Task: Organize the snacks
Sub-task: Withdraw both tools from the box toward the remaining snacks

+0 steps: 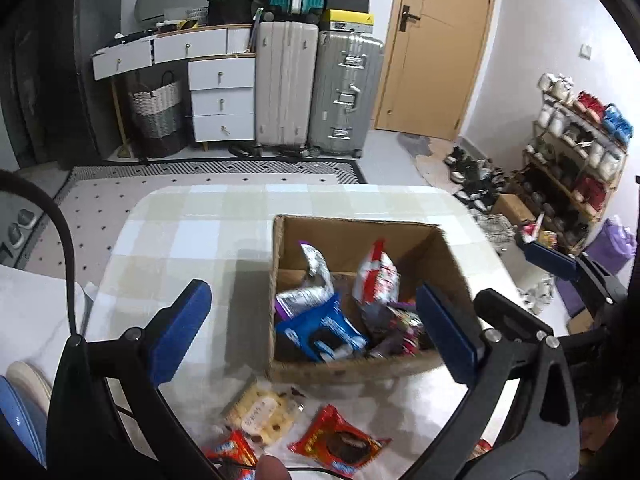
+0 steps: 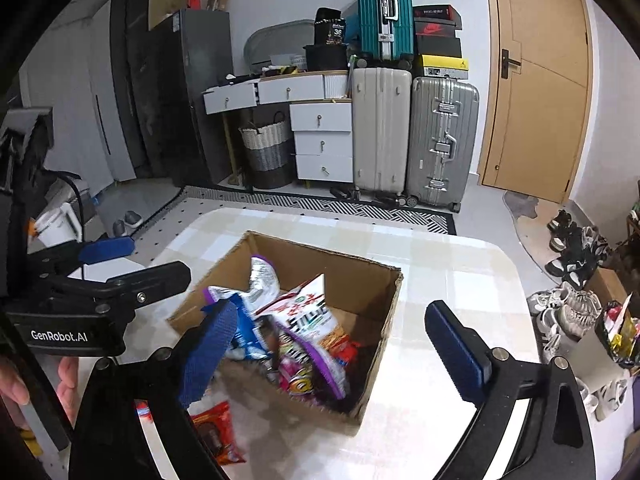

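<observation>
An open cardboard box (image 1: 352,225) (image 2: 320,253) stands on the checked table. It holds several snack packets, among them a blue packet (image 1: 320,330), a red-and-white bag (image 1: 378,276) (image 2: 310,308) and a silver-and-purple bag (image 2: 260,280). In front of the box lie a pale yellow pastry packet (image 1: 260,408) and a red packet (image 1: 340,442) (image 2: 216,428). My left gripper (image 1: 316,334) hangs open above the box's near left corner, holding nothing. My right gripper (image 2: 332,354) is also open and empty over the box's near edge. Each gripper shows at the edge of the other's view.
The checked table (image 1: 180,232) ends in rounded far corners. A second red packet (image 1: 232,452) lies at its near edge by a fingertip (image 1: 272,468). A hand (image 2: 16,384) grips the left tool. Suitcases (image 2: 380,132), drawers and shoes stand beyond on the floor.
</observation>
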`<state>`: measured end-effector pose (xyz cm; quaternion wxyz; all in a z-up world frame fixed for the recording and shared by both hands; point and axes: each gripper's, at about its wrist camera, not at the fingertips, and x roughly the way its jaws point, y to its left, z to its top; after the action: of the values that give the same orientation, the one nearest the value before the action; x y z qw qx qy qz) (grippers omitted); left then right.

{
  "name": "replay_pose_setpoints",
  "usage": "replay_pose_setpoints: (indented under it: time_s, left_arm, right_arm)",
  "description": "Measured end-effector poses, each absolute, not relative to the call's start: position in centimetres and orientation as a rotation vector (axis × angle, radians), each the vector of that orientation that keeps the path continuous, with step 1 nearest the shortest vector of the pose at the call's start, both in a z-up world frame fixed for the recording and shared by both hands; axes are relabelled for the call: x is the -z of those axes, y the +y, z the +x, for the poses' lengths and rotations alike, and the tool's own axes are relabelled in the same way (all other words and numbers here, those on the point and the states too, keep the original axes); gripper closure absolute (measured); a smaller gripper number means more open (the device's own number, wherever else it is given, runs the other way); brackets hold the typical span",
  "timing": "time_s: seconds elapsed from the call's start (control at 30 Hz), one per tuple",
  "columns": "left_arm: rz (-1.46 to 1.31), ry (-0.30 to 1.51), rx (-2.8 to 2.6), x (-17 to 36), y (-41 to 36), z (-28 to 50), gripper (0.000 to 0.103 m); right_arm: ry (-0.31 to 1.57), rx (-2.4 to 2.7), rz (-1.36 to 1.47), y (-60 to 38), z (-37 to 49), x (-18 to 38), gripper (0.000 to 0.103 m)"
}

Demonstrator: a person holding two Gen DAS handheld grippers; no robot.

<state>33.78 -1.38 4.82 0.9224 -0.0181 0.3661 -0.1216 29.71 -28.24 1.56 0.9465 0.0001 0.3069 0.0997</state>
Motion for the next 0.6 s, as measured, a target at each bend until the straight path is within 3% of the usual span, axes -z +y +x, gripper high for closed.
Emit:
replay_pose_setpoints:
  time_s: [0.6]
  left_arm:
    - [-0.008,0.574,0.207,-12.0,1.5,14.8,0.001]
  right_arm:
    - [0.542,-0.183,0.081,-28.2,14.9,-5.6,0.007]
